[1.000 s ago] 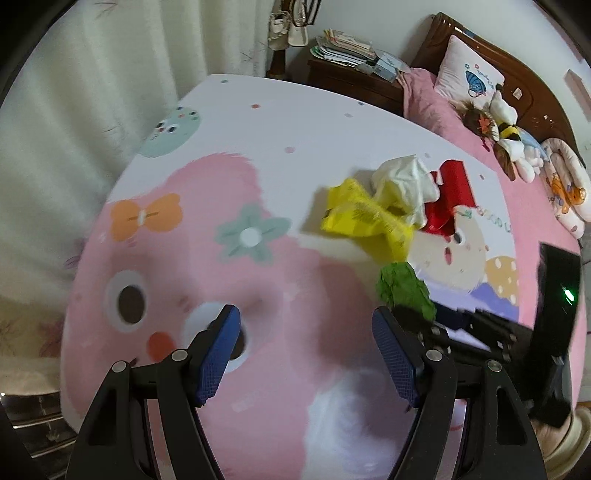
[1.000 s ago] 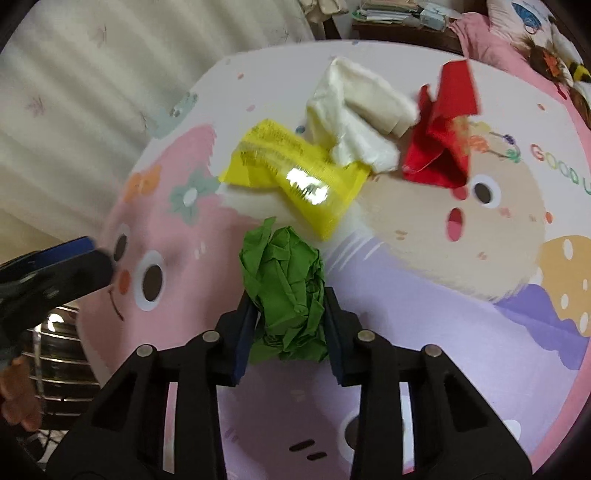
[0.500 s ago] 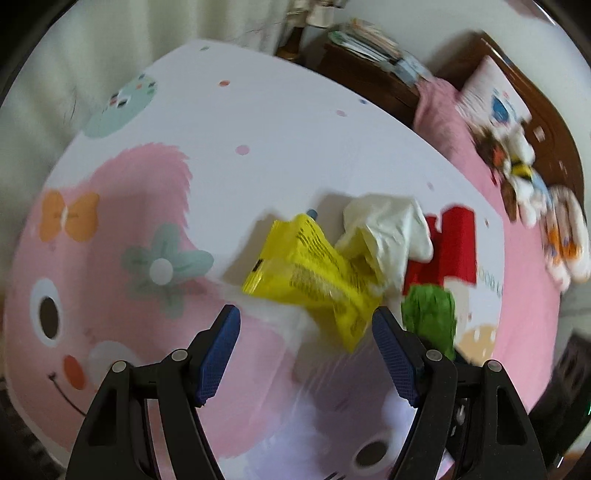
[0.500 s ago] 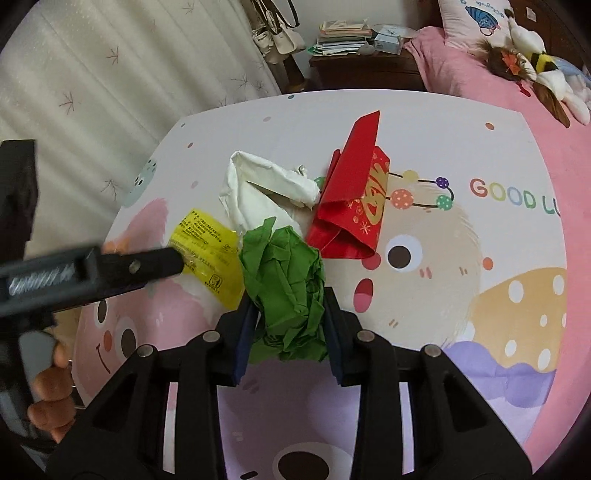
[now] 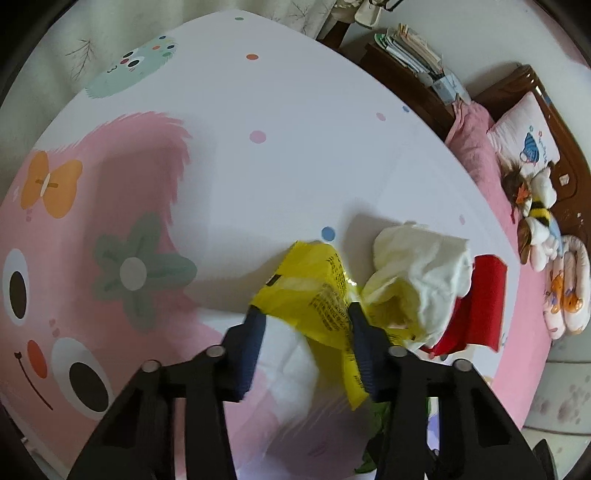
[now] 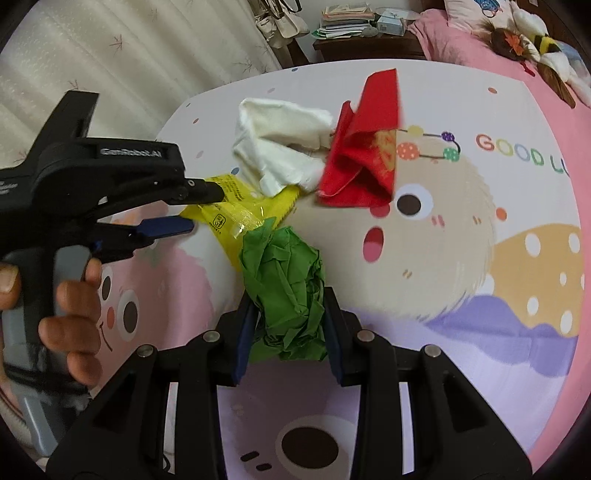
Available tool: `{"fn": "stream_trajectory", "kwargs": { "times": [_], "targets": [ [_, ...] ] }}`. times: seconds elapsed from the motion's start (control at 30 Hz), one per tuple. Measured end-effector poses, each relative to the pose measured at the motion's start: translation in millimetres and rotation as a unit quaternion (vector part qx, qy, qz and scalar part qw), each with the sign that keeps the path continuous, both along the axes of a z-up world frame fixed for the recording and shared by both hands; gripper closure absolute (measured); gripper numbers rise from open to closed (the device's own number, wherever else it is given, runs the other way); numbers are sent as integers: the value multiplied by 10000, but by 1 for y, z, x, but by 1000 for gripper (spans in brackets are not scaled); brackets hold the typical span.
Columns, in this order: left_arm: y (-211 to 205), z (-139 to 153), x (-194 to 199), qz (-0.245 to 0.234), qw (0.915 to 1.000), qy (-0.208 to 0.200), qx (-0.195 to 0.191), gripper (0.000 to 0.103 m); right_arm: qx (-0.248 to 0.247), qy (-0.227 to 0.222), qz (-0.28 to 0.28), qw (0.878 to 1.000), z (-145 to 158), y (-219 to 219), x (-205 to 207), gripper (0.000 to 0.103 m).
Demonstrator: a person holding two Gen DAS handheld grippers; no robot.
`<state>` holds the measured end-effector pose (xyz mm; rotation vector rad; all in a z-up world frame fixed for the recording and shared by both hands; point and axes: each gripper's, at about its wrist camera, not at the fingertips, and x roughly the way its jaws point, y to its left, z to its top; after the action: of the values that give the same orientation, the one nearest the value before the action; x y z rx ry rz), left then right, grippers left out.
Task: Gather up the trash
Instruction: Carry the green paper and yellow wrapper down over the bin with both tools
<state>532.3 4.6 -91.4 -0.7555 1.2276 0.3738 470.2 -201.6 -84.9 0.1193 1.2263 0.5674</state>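
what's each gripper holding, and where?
Right gripper: crumpled green paper ball, around its middle. Left gripper: closing around yellow plastic wrapper, near end; firm hold unclear.

Home bedroom. Wooden headboard [image 5: 532, 88] with pink bedding [image 5: 476, 155], printed pillow [image 5: 524, 136], stuffed toys [image 5: 535, 206]. Wooden nightstand [image 6: 365, 48] stacked with papers [image 6: 343, 18], pale curtain [image 6: 129, 55], table under a cartoon tablecloth [image 6: 480, 229].

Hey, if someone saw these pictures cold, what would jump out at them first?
Probably the green paper ball clamped in the right gripper, low in the middle of its view. Next, the left gripper closing around the yellow wrapper, with white tissue and red paper beside it on the cartoon tablecloth.
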Motion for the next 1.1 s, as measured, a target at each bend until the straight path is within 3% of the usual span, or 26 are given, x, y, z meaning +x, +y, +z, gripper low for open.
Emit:
{"fn": "stream_trajectory", "kwargs": {
  "times": [0.23,0.47,0.67,0.83,1.1],
  "targets": [
    [5,2,-18,-131,9999,68,2,87,73,71,-19,9999,4,-5,-22,73],
    [1,29,-75,-825,9950,51,554,87,73,117,4,9999,12,-1,-53,73],
    [-4,57,-150,-1495,9819,-60,1164,87,54,48,30,10000,29,15,-100,73],
    [13,82,-232,-1949,9702,-341,1398,87,50,-58,-13,10000,46,32,-153,73],
    [39,113,-373,-2822,9399,-818,1737,87,-96,-42,-223,9997,58,68,-269,73]
  ]
}}
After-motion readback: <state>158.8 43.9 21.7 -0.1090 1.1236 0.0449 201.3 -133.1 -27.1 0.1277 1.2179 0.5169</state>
